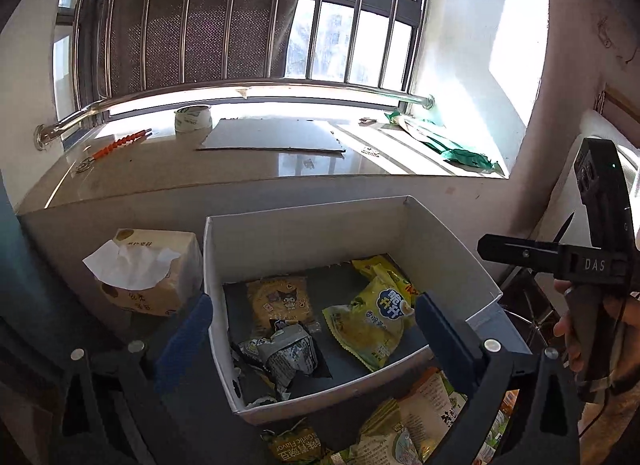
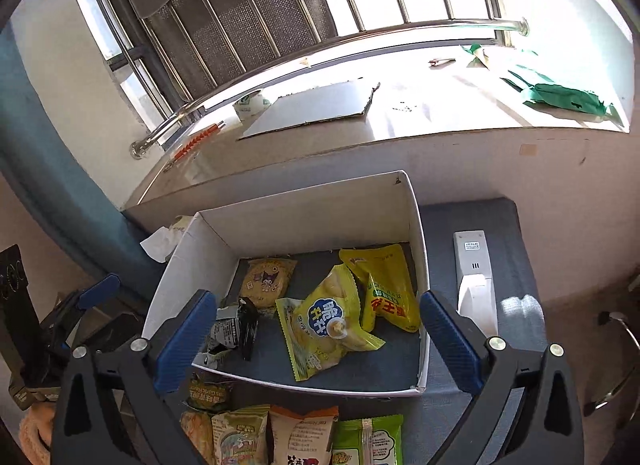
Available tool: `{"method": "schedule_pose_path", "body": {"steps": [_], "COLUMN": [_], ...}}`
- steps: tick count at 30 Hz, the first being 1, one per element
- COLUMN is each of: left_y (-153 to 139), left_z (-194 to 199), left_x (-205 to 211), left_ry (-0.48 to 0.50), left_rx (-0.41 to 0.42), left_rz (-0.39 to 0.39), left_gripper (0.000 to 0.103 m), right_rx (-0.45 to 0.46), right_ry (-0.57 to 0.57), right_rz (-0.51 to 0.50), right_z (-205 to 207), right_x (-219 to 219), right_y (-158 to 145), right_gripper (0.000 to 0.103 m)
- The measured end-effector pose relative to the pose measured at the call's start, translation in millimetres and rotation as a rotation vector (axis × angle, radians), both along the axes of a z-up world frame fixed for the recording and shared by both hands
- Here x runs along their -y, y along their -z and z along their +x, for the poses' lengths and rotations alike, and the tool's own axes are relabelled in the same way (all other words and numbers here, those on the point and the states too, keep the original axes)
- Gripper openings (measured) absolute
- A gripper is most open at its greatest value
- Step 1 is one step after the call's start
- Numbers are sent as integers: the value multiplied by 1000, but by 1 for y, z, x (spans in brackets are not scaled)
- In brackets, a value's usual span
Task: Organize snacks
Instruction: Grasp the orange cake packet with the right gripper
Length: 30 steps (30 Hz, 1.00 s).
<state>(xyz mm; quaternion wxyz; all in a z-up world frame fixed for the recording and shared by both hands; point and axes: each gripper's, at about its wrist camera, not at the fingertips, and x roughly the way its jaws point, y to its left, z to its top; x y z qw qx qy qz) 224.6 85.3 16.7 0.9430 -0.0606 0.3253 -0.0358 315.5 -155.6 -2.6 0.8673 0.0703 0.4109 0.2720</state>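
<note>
Left gripper (image 1: 316, 341) hangs over the near rim of the white box (image 1: 304, 221), blue pads spread wide, nothing between them but the view down into the box. Off at nine o'clock from the box sits a tissue pack (image 1: 152, 269), a white sheet poking from its top, just beside the box's left wall.

Inside the box, left to right: a round biscuit pack with a cartoon figure (image 2: 266, 281) toward the far left, and at seven o'clock from it a crumpled black-and-silver wrapper (image 2: 234, 327) near the front wall. Dead centre, a yellow-green pouch with a blue badge (image 2: 330, 317) lies tilted, and at two o'clock from it a yellow packet with red lettering (image 2: 386, 289) rests partly on it, close to the right wall.

Right gripper (image 2: 318, 341) is likewise held above the near edge, jaws fully apart and gripping nothing. At six o'clock from the box, outside it, a row of snack packets (image 2: 296, 433) waits on the blue-grey surface (image 2: 508, 221): a garlic-flavour bag, pale ones, a bright green one.

To the right of the box, at three o'clock, a white remote (image 2: 474, 277) lies lengthwise, apart from the box wall. In the left wrist view a hand (image 1: 580, 329) grips the other gripper's black handle at the far right.
</note>
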Motion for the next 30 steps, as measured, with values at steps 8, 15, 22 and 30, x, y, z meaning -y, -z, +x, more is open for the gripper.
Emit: {"method": "schedule_pose_path", "body": {"steps": [8,15,22,30], "left_y": [-8,23,67,92], "left_z": [-85,-149,-200,-225], "left_x": [4,22,36,21], "left_ry": [-19,-2,16,-36], "left_rx": [86,66,12,-48], "left_rz": [-5,-28,-82,-115], "left_gripper": [103,103,103,103], "right_rx": [116,131,42,-13], "right_ry": [-68,-36,28,58], "right_rz": [-3,-97,-139,-201], "right_z": [-94,-164,-222,-236], "right_x": [42,75,94,110], "right_y": [-12,27,87,119], "right_gripper": [103,103,103,103]}}
